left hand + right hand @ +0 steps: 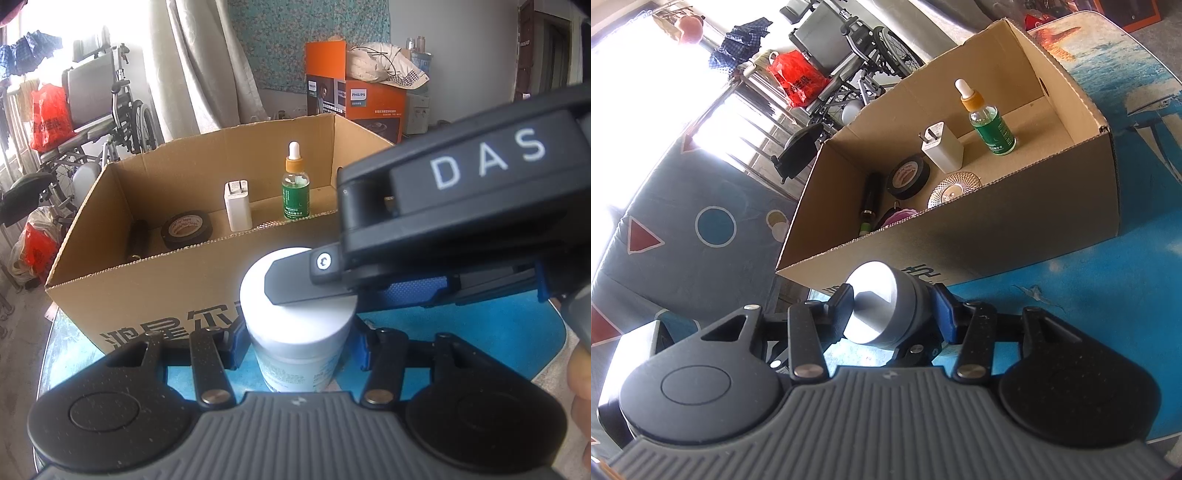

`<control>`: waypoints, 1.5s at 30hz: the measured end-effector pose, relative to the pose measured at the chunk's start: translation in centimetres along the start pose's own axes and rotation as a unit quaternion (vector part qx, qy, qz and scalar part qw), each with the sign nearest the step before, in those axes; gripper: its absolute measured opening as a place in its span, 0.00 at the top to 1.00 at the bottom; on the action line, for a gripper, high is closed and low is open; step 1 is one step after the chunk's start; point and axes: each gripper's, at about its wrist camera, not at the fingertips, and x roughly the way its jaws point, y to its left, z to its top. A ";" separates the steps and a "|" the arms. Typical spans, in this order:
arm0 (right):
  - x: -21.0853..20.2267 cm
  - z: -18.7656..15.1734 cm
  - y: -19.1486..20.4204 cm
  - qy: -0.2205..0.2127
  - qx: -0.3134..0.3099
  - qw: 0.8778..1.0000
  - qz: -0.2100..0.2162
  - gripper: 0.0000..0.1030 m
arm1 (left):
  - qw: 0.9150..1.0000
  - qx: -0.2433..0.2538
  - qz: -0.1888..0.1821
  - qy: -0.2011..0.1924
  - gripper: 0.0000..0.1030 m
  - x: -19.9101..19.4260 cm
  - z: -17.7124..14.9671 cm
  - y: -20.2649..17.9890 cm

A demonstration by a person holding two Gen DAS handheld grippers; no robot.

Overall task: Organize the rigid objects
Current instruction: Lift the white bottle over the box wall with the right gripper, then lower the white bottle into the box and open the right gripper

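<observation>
A white bottle [295, 365] with a white cap [306, 325] stands on the blue tabletop in front of a cardboard box [147, 291]. My left gripper [299, 345] is shut on the bottle's body below the cap. From the right, a finger [295, 284] of my right gripper lies across the cap's top. In the right wrist view my right gripper [892, 310] is shut on the cap [886, 306], pads touching both sides. The box [1034, 221] holds a green dropper bottle [295, 192], a white charger [237, 205], a black tape roll [186, 229] and a glass dish [955, 190].
The table's blue printed cover [480, 339] runs right of the box. Behind the table stand a wheelchair [107, 110] with a red bag [50, 116] and an orange Philips carton [354, 96]. A patterned mat [683, 229] covers the floor to the left.
</observation>
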 end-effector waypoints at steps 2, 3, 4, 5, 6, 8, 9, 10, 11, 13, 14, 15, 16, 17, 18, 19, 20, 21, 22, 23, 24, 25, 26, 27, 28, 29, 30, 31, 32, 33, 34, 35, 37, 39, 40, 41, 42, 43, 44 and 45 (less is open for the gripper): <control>-0.2 -0.1 0.1 -0.002 -0.002 1.000 0.002 0.55 | 1.000 0.000 0.002 -0.003 0.48 -0.3 0.0 -0.1; -0.3 -0.1 0.2 -0.003 -0.003 1.000 0.003 0.55 | 1.000 0.001 0.002 -0.006 0.48 -0.6 0.0 -0.1; -0.3 -0.1 0.2 -0.005 -0.006 1.000 0.004 0.55 | 1.000 0.001 0.004 -0.008 0.48 -0.8 0.0 -0.1; -0.5 -0.1 0.3 -0.007 -0.007 1.000 0.005 0.55 | 1.000 0.001 0.005 -0.009 0.48 -1.0 0.0 -0.2; -0.6 -0.2 0.4 -0.008 -0.009 1.000 0.006 0.55 | 1.000 0.001 0.006 -0.011 0.48 -1.2 0.0 -0.2; -1.1 -0.2 0.7 -0.012 -0.014 1.000 0.010 0.55 | 1.000 0.002 0.009 -0.016 0.48 -1.7 0.1 -0.3; -1.3 -0.3 0.9 -0.014 -0.018 1.000 0.012 0.55 | 1.000 0.003 0.011 -0.018 0.48 -2.1 0.2 -0.4; -1.6 -0.3 1.2 -0.015 -0.022 1.000 0.013 0.55 | 1.000 0.004 0.012 -0.022 0.48 -2.6 0.3 -0.4; -1.9 -0.3 1.5 -0.018 -0.027 0.999 0.015 0.54 | 1.000 0.004 0.014 -0.027 0.48 -3.2 0.5 -0.3; -3.1 -0.2 2.6 -0.027 -0.043 0.998 0.024 0.54 | 0.999 0.007 0.020 -0.042 0.48 -4.6 1.1 -0.3; -3.7 0.0 3.2 -0.032 -0.048 0.998 0.029 0.54 | 0.999 0.008 0.023 -0.048 0.48 -5.1 1.5 -0.3; -4.2 0.3 3.8 -0.036 -0.054 0.997 0.034 0.54 | 0.998 0.010 0.028 -0.058 0.48 -6.0 2.2 -0.2; -4.9 0.8 4.7 -0.042 -0.063 0.996 0.040 0.54 | 0.997 0.012 0.029 -0.068 0.48 -6.7 2.9 0.0; -5.5 1.4 5.4 -0.048 -0.073 0.995 0.045 0.54 | 0.997 0.012 0.030 -0.074 0.48 -7.2 3.5 0.1; -6.0 2.0 6.1 -0.054 -0.081 0.994 0.048 0.54 | 0.996 0.013 0.027 -0.083 0.48 -7.8 4.6 0.2; -6.5 2.7 6.7 -0.060 -0.089 0.993 0.050 0.54 | 0.996 0.014 0.024 -0.090 0.48 -8.1 5.6 0.4; -7.0 3.5 7.3 -0.066 -0.098 0.992 0.051 0.53 | 0.995 0.014 0.018 -0.095 0.48 -8.4 6.6 0.5; -7.6 4.4 7.8 -0.072 -0.106 0.990 0.053 0.53 | 0.995 0.013 0.013 -0.097 0.48 -8.4 7.4 0.6; -8.1 5.4 8.2 -0.078 -0.115 0.989 0.053 0.53 | 0.995 0.013 0.001 -0.101 0.48 -8.2 8.7 0.8; -8.5 6.4 8.3 -0.081 -0.120 0.988 0.053 0.53 | 0.995 0.010 -0.008 -0.101 0.48 -7.9 9.6 0.8; -8.6 7.2 8.2 -0.082 -0.119 0.988 0.052 0.53 | 0.995 0.008 -0.017 -0.097 0.48 -7.3 10.5 0.8; -8.8 8.4 7.8 -0.080 -0.113 0.989 0.052 0.53 | 0.995 0.009 -0.023 -0.095 0.48 -6.7 11.2 0.7; -8.8 9.2 7.4 -0.078 -0.108 0.990 0.051 0.53 | 0.995 0.010 -0.027 -0.094 0.48 -6.0 11.8 0.6; -8.9 10.4 6.8 -0.076 -0.101 0.991 0.051 0.53 | 0.995 0.012 -0.033 -0.090 0.48 -5.2 12.4 0.3; -8.7 11.4 6.2 -0.074 -0.095 0.992 0.047 0.53 | 0.996 0.013 -0.039 -0.084 0.48 -4.3 12.9 0.1; -8.5 12.2 5.6 -0.071 -0.091 0.992 0.041 0.53 | 0.996 0.013 -0.044 -0.077 0.48 -3.3 13.5 0.0; -8.2 12.8 5.1 -0.069 -0.090 0.993 0.036 0.53 | 0.996 0.013 -0.049 -0.069 0.48 -2.3 13.9 -0.2; -7.9 13.4 4.4 -0.066 -0.090 0.993 0.028 0.53 | 0.997 0.012 -0.053 -0.059 0.48 -1.2 14.2 -0.3; -7.3 13.9 3.6 -0.062 -0.087 0.994 0.022 0.53 | 0.997 0.010 -0.057 -0.048 0.48 -0.2 14.4 -0.4; -6.6 14.5 2.7 -0.055 -0.083 0.995 0.016 0.52 | 0.997 0.005 -0.062 -0.035 0.48 1.1 14.5 -0.3; -5.7 15.0 1.8 -0.048 -0.078 0.996 0.011 0.52 | 0.997 0.000 -0.067 -0.024 0.48 2.1 14.6 -0.3; -5.0 15.3 0.9 -0.040 -0.071 0.997 0.007 0.52 | 0.997 -0.007 -0.073 -0.010 0.48 3.1 14.5 -0.1; -3.5 15.8 -0.7 -0.024 -0.063 0.998 0.000 0.52 | 0.996 -0.021 -0.085 0.015 0.48 5.1 14.3 0.2; -2.1 16.1 -1.7 -0.012 -0.058 0.998 -0.009 0.53 | 0.995 -0.032 -0.092 0.037 0.48 7.3 14.2 0.7; -1.5 16.1 -2.1 -0.008 -0.060 0.998 -0.014 0.53 | 0.994 -0.034 -0.094 0.042 0.48 7.9 14.0 0.7; -1.1 16.1 -2.3 -0.006 -0.064 0.998 -0.020 0.53 | 0.994 -0.034 -0.095 0.045 0.48 8.3 14.0 0.6; -0.5 16.1 -2.5 -0.005 -0.069 0.997 -0.026 0.53 | 0.994 -0.033 -0.096 0.049 0.48 8.9 13.9 0.7; -0.2 16.2 -2.6 -0.005 -0.074 0.997 -0.031 0.52 | 0.994 -0.031 -0.096 0.051 0.48 9.3 13.8 0.7; 0.2 16.3 -2.7 -0.004 -0.079 0.996 -0.036 0.52 | 0.994 -0.030 -0.096 0.053 0.48 9.6 13.8 0.6; 0.5 16.4 -2.9 -0.004 -0.083 0.996 -0.039 0.52 | 0.993 -0.032 -0.098 0.056 0.48 9.8 13.7 0.6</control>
